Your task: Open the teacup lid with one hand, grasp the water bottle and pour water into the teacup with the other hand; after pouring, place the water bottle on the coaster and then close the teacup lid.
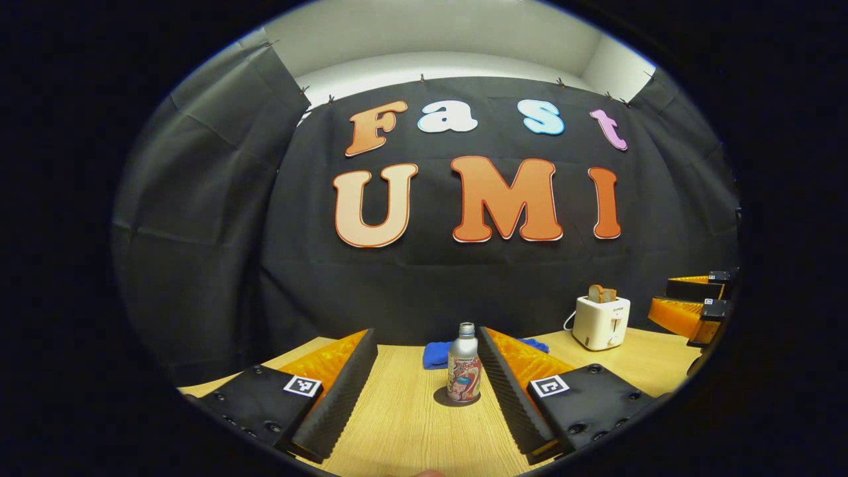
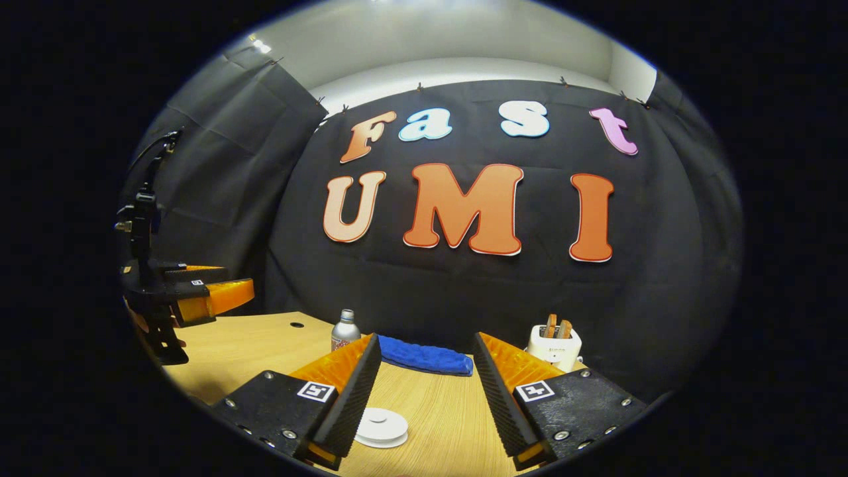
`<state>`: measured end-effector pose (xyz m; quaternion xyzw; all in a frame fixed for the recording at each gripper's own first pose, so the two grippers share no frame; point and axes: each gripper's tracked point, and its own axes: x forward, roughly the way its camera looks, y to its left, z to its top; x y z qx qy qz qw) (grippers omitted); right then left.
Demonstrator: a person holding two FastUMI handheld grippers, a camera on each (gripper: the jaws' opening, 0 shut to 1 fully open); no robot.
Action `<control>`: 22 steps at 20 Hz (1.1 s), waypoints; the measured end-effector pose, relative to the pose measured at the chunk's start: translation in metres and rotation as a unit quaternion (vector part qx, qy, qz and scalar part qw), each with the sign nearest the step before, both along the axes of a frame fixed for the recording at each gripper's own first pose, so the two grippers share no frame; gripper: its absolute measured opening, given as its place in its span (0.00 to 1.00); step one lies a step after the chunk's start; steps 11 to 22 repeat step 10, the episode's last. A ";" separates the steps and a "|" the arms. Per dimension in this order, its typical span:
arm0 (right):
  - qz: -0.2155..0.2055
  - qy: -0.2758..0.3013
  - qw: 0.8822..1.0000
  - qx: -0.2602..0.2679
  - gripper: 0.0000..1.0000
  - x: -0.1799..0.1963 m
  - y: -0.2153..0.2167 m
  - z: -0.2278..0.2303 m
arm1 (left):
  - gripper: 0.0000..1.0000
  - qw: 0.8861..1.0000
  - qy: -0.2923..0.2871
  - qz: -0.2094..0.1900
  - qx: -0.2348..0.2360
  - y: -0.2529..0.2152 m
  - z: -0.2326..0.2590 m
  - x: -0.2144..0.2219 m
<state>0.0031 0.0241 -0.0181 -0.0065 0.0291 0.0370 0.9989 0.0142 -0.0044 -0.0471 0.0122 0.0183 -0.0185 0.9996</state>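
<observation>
On the wooden table [image 1: 411, 424], the water bottle [image 1: 464, 364] is standing upright between the wide-spread fingers of the left gripper [image 1: 427, 381], touching neither, with a blue cloth [image 1: 437, 354] lying behind it and a white toaster [image 1: 601, 321] sitting off to the right. In the right gripper view, the right gripper [image 2: 424, 391] is hovering with its fingers spread wide and holding nothing, and the white teacup lid [image 2: 381, 426] is lying low between them, close beside the left finger.
</observation>
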 end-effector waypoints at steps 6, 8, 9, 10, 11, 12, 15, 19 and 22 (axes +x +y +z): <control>-0.006 -0.002 1.000 -0.011 0.85 -0.012 -0.004 0.010 | 1.00 1.000 -0.009 0.008 0.013 0.006 0.014 -0.018; -0.007 -0.002 1.000 -0.010 0.85 -0.015 -0.005 0.012 | 0.99 1.000 -0.015 0.008 0.017 0.006 0.020 -0.022; -0.009 -0.002 1.000 -0.010 0.85 -0.015 -0.008 0.012 | 0.99 1.000 -0.017 0.011 0.020 0.008 0.022 -0.023; -0.009 -0.002 1.000 -0.009 0.85 -0.015 -0.008 0.013 | 0.99 1.000 -0.020 0.010 0.020 0.006 0.022 -0.024; -0.009 -0.002 1.000 -0.009 0.85 -0.015 -0.008 0.013 | 0.99 1.000 -0.020 0.010 0.020 0.006 0.022 -0.024; -0.009 -0.002 1.000 -0.009 0.85 -0.015 -0.008 0.013 | 0.99 1.000 -0.020 0.010 0.020 0.006 0.022 -0.024; -0.009 -0.002 1.000 -0.009 0.85 -0.015 -0.008 0.013 | 0.99 1.000 -0.020 0.010 0.020 0.006 0.022 -0.024; -0.009 -0.002 1.000 -0.009 0.85 -0.015 -0.008 0.013 | 0.99 1.000 -0.020 0.010 0.020 0.006 0.022 -0.024; -0.009 -0.002 1.000 -0.009 0.85 -0.015 -0.008 0.013 | 0.99 1.000 -0.020 0.010 0.020 0.006 0.022 -0.024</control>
